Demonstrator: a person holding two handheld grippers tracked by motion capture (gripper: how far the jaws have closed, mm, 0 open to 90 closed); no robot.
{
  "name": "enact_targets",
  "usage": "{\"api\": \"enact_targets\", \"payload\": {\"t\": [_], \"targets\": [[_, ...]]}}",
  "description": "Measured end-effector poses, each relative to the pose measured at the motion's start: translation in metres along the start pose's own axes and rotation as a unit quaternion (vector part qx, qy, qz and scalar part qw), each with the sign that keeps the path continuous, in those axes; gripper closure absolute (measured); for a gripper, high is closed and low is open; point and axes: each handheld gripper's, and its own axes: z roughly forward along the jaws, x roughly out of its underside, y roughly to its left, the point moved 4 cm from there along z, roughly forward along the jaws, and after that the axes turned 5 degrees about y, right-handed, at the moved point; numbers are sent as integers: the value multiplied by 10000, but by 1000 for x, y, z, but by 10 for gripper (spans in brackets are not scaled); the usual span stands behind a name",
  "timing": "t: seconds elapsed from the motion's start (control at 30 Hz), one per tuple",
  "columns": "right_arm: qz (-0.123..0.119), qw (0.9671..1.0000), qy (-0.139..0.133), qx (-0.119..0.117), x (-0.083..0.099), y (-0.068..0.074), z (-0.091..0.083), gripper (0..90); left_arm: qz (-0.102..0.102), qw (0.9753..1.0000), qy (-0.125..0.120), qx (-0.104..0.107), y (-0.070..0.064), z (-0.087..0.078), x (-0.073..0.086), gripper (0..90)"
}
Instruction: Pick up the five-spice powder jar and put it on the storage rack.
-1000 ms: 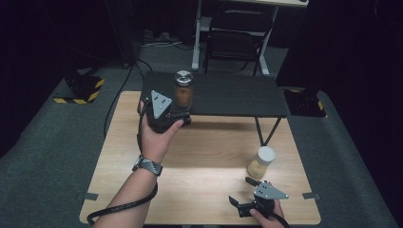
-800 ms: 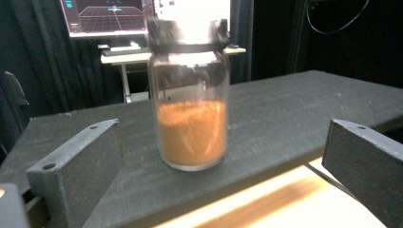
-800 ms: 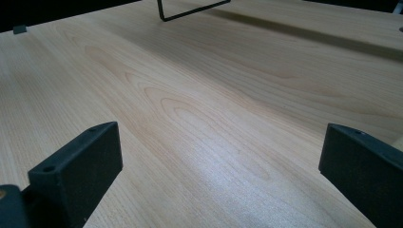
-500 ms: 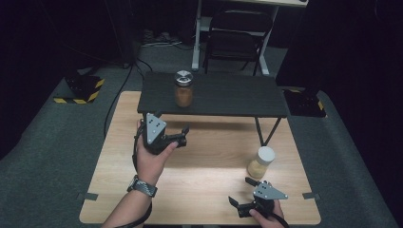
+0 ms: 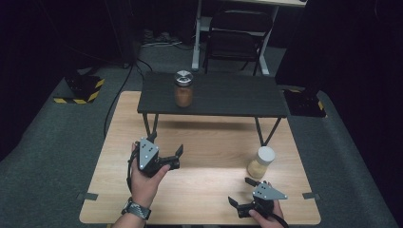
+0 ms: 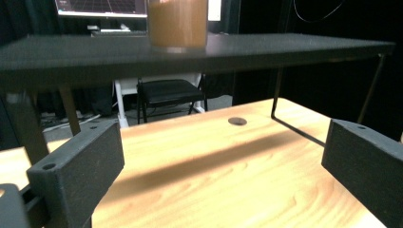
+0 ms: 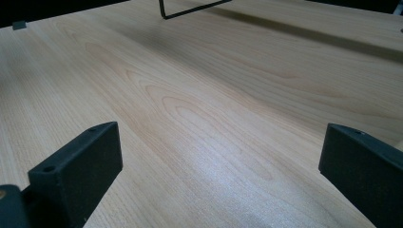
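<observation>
Your left tongs (image 5: 172, 157) and right tongs (image 5: 241, 194) are both spread, holding nothing. The white-lidded jar (image 5: 262, 162) stands near the worktop's (image 5: 199, 190) front right corner, just beside your right tongs; swing carelessly and you could tip it.

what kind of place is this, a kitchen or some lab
Likely a lab or recording studio, not a kitchen: black curtains all round, hazard-striped tape on the carpet, and a monitor behind the wooden table.
</observation>
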Motion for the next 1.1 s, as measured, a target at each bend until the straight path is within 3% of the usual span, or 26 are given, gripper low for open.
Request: {"api": "enact_targets", "payload": {"t": [0.27, 0.4, 0.9, 1.0, 1.1], "targets": [[-6, 10000, 17, 0, -1, 1, 1, 0, -4, 9999, 122, 67, -1, -13, 26, 4], [-10, 10000, 16, 3, -1, 1, 1, 0, -3, 9995, 305, 80, -2, -18, 41, 5], [-47, 10000, 40, 7, -1, 3, 1, 0, 57, 9965, 801, 236, -4, -25, 66, 5], [-59, 10000, 42, 13, -2, 3, 1, 0, 234, 9945, 980, 297, -6, -25, 71, 5], [-67, 10000, 49, 21, -2, 4, 2, 0, 254, 9939, 1027, 318, -6, -25, 73, 5]]}}
